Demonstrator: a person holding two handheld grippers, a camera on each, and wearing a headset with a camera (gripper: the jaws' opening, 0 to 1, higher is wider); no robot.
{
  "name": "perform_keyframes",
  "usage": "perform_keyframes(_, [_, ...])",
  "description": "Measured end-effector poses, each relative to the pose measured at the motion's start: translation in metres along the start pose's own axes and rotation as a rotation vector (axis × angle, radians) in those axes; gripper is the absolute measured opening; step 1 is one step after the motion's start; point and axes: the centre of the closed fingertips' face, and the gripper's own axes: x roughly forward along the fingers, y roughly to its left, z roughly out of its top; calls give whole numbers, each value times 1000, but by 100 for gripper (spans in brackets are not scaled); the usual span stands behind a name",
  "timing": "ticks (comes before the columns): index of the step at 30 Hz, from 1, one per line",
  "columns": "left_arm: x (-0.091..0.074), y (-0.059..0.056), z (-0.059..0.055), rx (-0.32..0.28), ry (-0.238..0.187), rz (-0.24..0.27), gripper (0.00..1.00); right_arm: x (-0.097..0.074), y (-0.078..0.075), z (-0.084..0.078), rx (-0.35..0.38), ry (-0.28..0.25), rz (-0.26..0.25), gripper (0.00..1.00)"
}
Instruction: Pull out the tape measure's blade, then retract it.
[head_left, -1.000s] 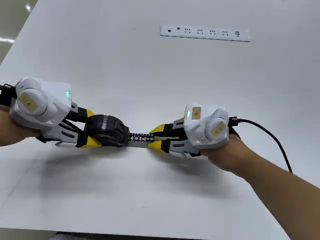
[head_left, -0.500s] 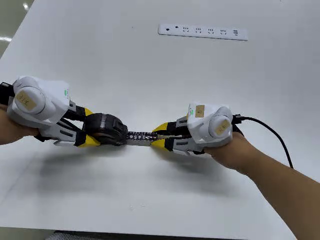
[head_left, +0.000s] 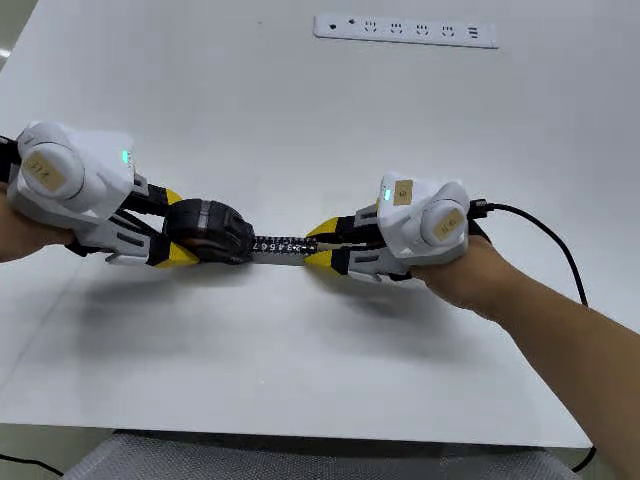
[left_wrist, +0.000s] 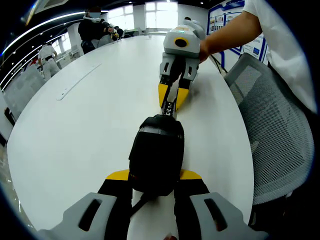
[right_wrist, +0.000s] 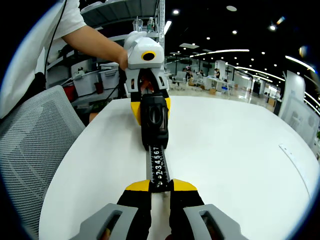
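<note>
A black tape measure case rests low over the white table, and my left gripper is shut on it; in the left gripper view the case sits between the yellow-tipped jaws. A short stretch of black blade with white numerals runs from the case to my right gripper, which is shut on the blade's end. In the right gripper view the blade leads straight from my right gripper to the case, with the left gripper behind it.
A white power strip lies at the table's far side. A black cable trails from the right gripper toward the table's right edge. A mesh chair stands beside the table. The near table edge is close below the grippers.
The two grippers have drawn apart: the right one has moved right and the stretch of blade showing between case and right gripper has grown longer.
</note>
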Motion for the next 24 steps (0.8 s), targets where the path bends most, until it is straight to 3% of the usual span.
perform_keyframes(24, [-1, -1, 2, -3, -5, 2, 26, -7, 6, 5, 1, 0, -6, 9])
